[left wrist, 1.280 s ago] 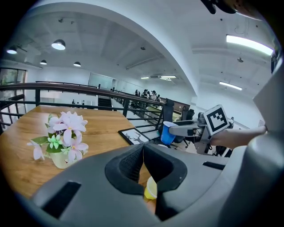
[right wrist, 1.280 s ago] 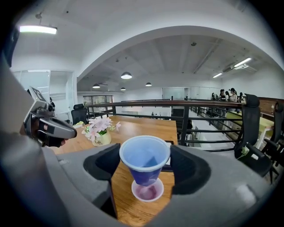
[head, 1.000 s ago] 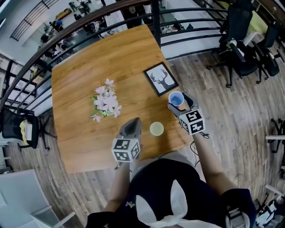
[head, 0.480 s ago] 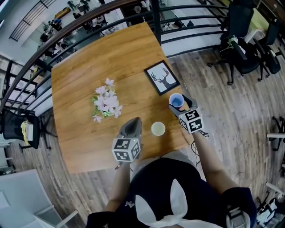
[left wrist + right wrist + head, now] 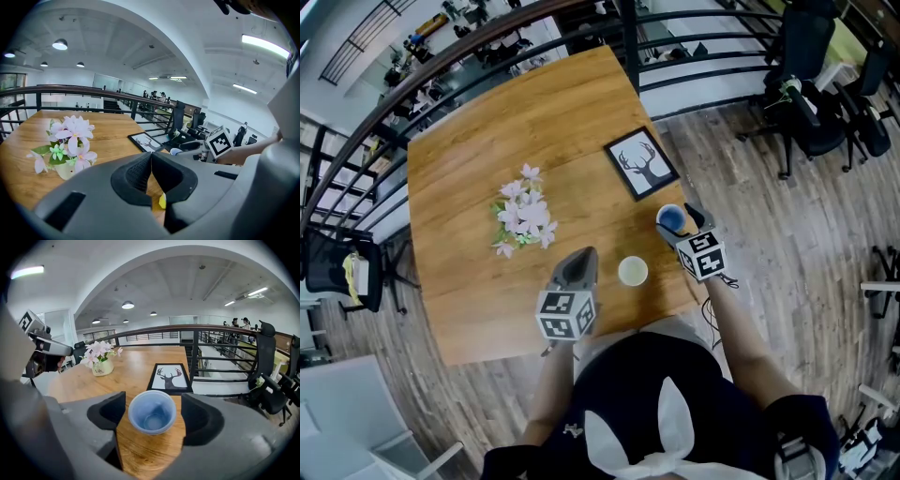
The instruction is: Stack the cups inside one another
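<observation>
A blue cup (image 5: 670, 219) stands upright on the wooden table (image 5: 487, 122) near its right front corner. My right gripper (image 5: 675, 217) straddles it. In the right gripper view the blue cup (image 5: 152, 411) sits between the two jaws with a thin gap on each side, so that gripper (image 5: 152, 414) is open. A pale yellow-green cup (image 5: 632, 271) stands to the left of the blue one, a sliver of it (image 5: 161, 200) showing under my left gripper (image 5: 151, 159). The left gripper (image 5: 584, 255) is shut and empty, just left of that cup.
A small pot of pink flowers (image 5: 523, 217) stands mid-table, and a framed deer picture (image 5: 640, 165) lies just beyond the blue cup. The table edge is right beside the blue cup. A black railing (image 5: 694, 56) and office chairs (image 5: 811, 103) lie beyond.
The right gripper and the blue cup have sunk and come slightly toward me, so the cup now rests on the table. The left gripper and yellow-green cup have not moved.
</observation>
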Demonstrator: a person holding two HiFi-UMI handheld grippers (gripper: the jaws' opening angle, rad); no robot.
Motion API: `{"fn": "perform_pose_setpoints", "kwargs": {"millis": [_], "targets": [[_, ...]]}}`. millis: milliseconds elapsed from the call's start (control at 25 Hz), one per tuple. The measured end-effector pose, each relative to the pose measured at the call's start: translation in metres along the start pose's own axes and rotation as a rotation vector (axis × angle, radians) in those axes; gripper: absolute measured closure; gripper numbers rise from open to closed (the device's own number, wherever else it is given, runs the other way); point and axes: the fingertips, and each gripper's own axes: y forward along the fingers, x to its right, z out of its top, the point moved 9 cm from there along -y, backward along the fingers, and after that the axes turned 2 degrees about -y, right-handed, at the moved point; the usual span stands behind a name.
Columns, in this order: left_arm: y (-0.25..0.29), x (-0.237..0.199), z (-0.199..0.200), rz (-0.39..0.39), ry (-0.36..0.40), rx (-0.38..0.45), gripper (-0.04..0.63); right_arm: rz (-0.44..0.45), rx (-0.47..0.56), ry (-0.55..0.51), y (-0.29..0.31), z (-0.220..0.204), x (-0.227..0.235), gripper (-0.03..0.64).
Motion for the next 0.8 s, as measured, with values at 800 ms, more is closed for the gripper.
{"fn": "perform_pose_setpoints", "kwargs": {"millis": [800], "targets": [[-0.002,0.01,0.0,-0.052,0.009,0.015,0.575,-0.034,0.185,-0.03,-0.058,0.043,-0.025,0.417]]}}
